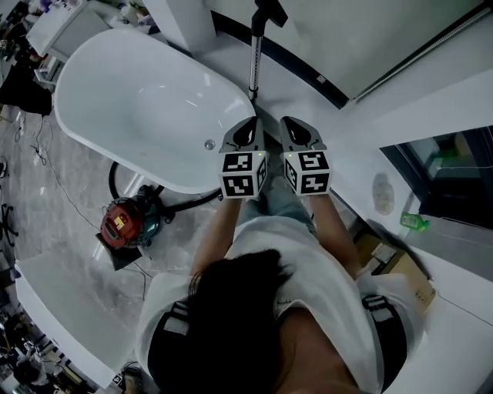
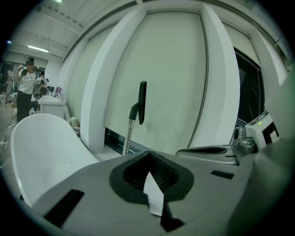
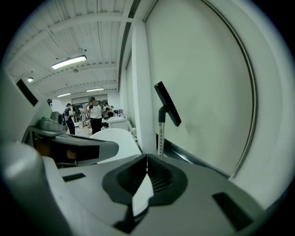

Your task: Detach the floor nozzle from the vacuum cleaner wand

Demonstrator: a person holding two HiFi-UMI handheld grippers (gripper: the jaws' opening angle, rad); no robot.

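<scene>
1. White walls and a white bathtub (image 1: 146, 108) fill the room; the vacuum wand (image 1: 255, 65) stands upright by the wall, with a flat black head (image 1: 269, 11) at its top.
2. Left gripper (image 1: 248, 127) and right gripper (image 1: 299, 129) are side by side, each with its jaws closed on nothing.
3. Wand stands ahead of both jaws, untouched.

No readable text, square markers (image 1: 239, 164) on hand-held gripper cubes (image 1: 308, 172), red vacuum's label (image 1: 115, 224) illegible.
</scene>
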